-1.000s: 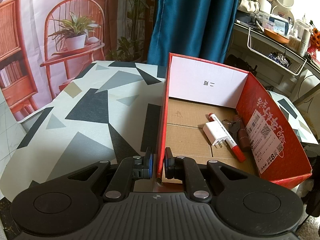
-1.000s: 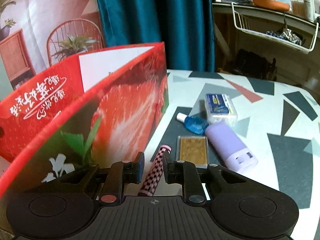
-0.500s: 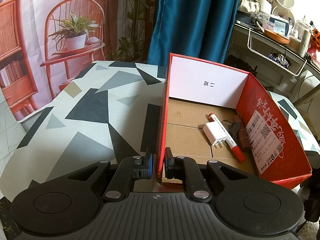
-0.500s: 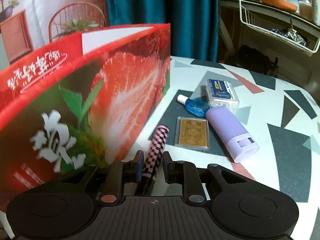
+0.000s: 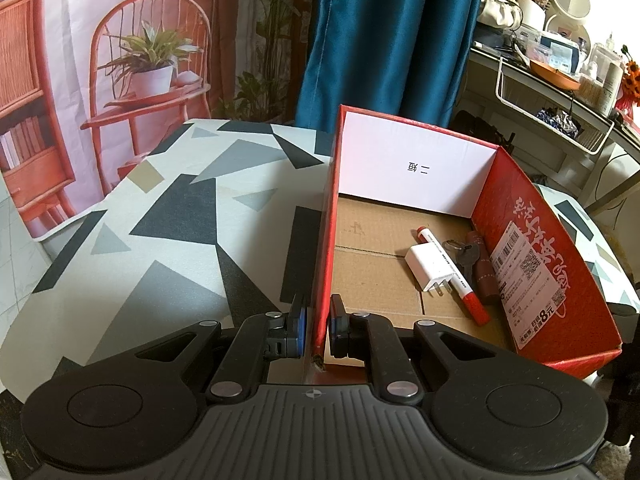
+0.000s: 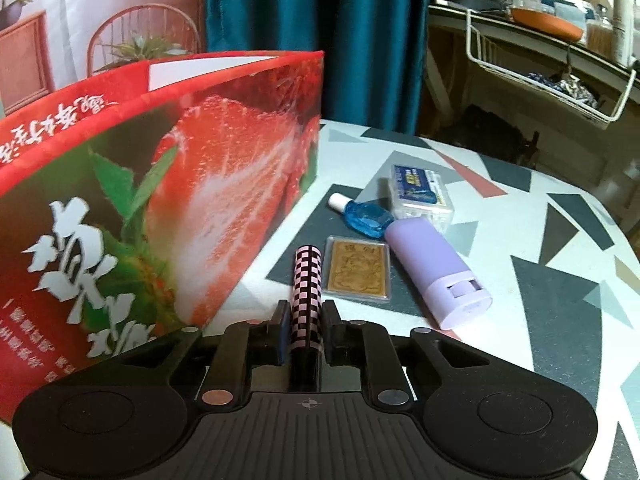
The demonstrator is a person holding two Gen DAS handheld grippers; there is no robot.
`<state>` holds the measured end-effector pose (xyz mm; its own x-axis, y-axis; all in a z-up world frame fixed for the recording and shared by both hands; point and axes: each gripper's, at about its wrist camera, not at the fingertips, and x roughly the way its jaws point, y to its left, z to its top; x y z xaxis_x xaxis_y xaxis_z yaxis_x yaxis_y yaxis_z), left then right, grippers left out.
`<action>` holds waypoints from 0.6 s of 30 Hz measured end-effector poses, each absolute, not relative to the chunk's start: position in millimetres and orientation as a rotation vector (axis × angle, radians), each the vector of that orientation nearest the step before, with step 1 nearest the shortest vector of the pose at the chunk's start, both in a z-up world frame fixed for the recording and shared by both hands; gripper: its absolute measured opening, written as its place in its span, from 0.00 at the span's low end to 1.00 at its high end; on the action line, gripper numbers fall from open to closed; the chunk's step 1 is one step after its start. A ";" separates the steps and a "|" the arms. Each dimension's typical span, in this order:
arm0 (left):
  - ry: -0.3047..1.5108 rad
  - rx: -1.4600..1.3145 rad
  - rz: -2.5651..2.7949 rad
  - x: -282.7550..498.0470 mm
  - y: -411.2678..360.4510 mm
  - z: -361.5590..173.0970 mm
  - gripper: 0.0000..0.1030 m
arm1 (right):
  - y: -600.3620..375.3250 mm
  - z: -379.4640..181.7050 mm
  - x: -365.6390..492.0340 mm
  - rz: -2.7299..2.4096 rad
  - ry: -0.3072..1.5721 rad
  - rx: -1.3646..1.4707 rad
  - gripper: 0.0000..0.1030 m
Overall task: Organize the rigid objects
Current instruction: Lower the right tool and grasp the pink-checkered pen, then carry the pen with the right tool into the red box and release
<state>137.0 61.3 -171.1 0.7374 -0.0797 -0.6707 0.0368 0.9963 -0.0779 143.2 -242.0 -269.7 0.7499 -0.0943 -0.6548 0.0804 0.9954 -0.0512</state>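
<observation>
My left gripper (image 5: 318,326) is shut on the left wall of the red strawberry box (image 5: 326,216). Inside the box lie a white charger (image 5: 428,266), a red-capped marker (image 5: 454,276), keys (image 5: 466,254) and a dark red tube (image 5: 482,270). My right gripper (image 6: 304,332) is shut on a pink-and-black checkered tube (image 6: 307,280), just right of the box's outer wall (image 6: 168,200). On the table ahead lie a gold card in a clear case (image 6: 358,270), a lilac bottle (image 6: 436,268), a small blue bottle (image 6: 366,216) and a clear box with a blue label (image 6: 420,196).
The patterned table (image 5: 168,240) stretches left of the box. A blue curtain (image 5: 384,40) hangs behind. A cluttered shelf with a white wire basket (image 6: 548,80) stands at the far right.
My right gripper has closed on the checkered tube, which now points straight ahead, and the view has swung slightly. My left gripper and the box have stayed put.
</observation>
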 end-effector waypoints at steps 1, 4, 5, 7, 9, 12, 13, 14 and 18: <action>0.738 -0.060 -0.065 136.8 61.7 -171.2 0.13 | -243.4 -270.3 142.8 -0.095 0.711 -0.012 0.15; 0.735 -0.055 -0.065 136.8 61.4 -171.4 0.13 | -244.9 -272.7 139.6 -0.095 0.691 -0.004 0.15; 0.734 -0.054 -0.065 136.8 61.3 -171.5 0.13 | -244.1 -273.0 139.6 -0.099 0.689 -0.007 0.15; 0.734 -0.056 -0.065 136.8 61.4 -171.6 0.13 | -241.7 -273.4 139.3 -0.104 0.687 -0.021 0.15; 0.734 -0.059 -0.066 136.6 61.9 -171.7 0.13 | -241.4 -273.7 138.5 -0.107 0.686 -0.019 0.15; 0.734 -0.059 -0.066 136.4 62.0 -171.8 0.13 | -241.8 -273.4 137.2 -0.106 0.682 -0.012 0.15; 0.734 -0.059 -0.066 136.4 62.1 -171.8 0.13 | -241.9 -273.5 136.9 -0.106 0.681 -0.011 0.15; 0.734 -0.060 -0.066 136.5 62.2 -171.9 0.13 | -241.8 -273.4 136.5 -0.106 0.681 -0.012 0.15; 0.734 -0.061 -0.065 136.5 62.6 -171.9 0.13 | -241.7 -273.3 136.3 -0.105 0.681 -0.009 0.15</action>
<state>136.5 62.6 -171.9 0.7407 -0.0809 -0.6669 0.0381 0.9962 -0.0786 136.3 -241.7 -273.3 0.7722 -0.0997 -0.6275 0.0937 0.9947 -0.0428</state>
